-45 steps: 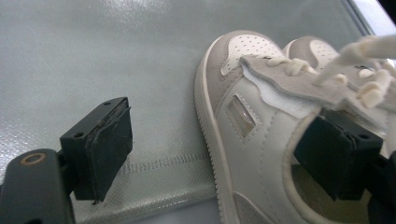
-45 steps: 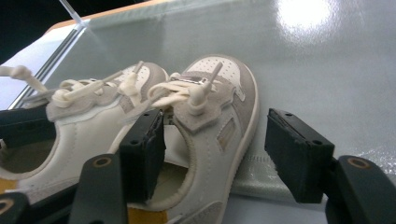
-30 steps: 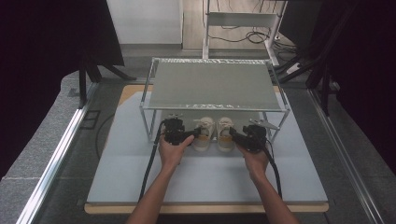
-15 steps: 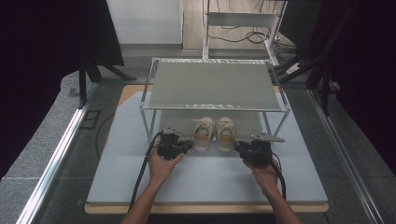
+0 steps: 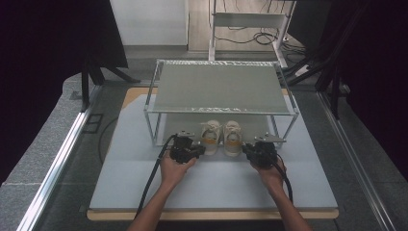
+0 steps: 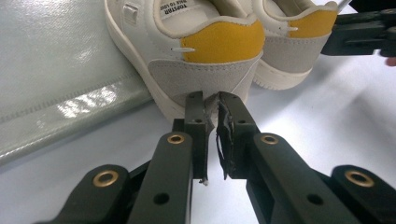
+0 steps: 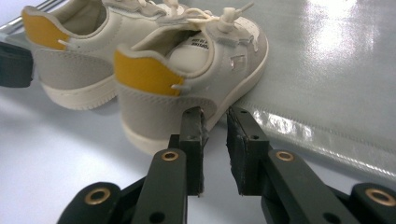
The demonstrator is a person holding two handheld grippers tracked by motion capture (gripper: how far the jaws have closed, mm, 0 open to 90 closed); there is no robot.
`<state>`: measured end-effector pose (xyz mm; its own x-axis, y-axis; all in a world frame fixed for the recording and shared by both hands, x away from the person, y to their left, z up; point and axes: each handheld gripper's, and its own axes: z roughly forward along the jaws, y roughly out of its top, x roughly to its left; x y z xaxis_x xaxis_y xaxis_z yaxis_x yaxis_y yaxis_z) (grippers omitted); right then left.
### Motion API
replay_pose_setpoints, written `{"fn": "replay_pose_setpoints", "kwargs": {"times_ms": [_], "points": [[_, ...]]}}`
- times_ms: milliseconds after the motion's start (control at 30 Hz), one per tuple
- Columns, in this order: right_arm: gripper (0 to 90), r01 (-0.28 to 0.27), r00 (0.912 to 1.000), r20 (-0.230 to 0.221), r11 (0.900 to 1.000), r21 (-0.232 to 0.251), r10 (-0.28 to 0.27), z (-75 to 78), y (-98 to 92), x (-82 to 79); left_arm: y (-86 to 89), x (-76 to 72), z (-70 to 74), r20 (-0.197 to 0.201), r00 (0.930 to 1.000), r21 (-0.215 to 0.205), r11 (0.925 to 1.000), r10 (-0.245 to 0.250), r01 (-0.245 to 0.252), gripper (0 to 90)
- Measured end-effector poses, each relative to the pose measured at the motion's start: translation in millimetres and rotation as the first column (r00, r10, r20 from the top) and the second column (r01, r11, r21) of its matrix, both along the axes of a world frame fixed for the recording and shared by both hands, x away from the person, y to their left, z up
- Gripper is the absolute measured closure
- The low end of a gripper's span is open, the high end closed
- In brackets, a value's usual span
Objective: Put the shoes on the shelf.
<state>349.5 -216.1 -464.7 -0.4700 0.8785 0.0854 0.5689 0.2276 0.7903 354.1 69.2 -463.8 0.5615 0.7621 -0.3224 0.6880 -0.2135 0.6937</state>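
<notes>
Now you are resting both grippers behind two small shoes (image 5: 221,137) under the shelf (image 5: 221,89). Left gripper (image 6: 211,105) at 8 o'clock is pinched together; right gripper (image 7: 215,116) at 4 o'clock has been closing, nothing inside. Light, soft; grab the firm heels.

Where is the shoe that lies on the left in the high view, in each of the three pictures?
High view: the left shoe sits centre, under the rack's front edge, left of the right shoe.
Left gripper view: top centre, large, heel just beyond the jaws.
Right gripper view: upper left, behind the right shoe.
Shared landmark: its yellow heel patch.
</notes>
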Motion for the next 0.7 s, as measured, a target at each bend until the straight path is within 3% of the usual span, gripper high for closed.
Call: {"fn": "replay_pose_setpoints", "kwargs": {"times_ms": [500, 567, 700], "points": [[80.2, 0.017, 0.9998, 0.007, 0.999, 0.043, -0.017, -5.9, 9.4, 20.1, -9.2, 9.2, -2.1, -0.014, 0.9999, -0.024, 0.9997, -0.002, 0.001, 82.7], [81.4, 0.032, 0.9994, 0.013, 0.999, 0.035, -0.033, -7.5, 12.9, 21.2, -9.3, 9.8, -1.9, -0.015, 0.9999, -0.024, 0.9997, 0.000, 0.000, 82.8], [80.3, 0.061, 0.9981, 0.005, 0.996, 0.062, -0.062, -10.6, 11.5, 25.8, -8.8, 10.8, -2.3, -0.015, 0.9999, -0.027, 0.9996, -0.007, 0.006, 82.4]]}}
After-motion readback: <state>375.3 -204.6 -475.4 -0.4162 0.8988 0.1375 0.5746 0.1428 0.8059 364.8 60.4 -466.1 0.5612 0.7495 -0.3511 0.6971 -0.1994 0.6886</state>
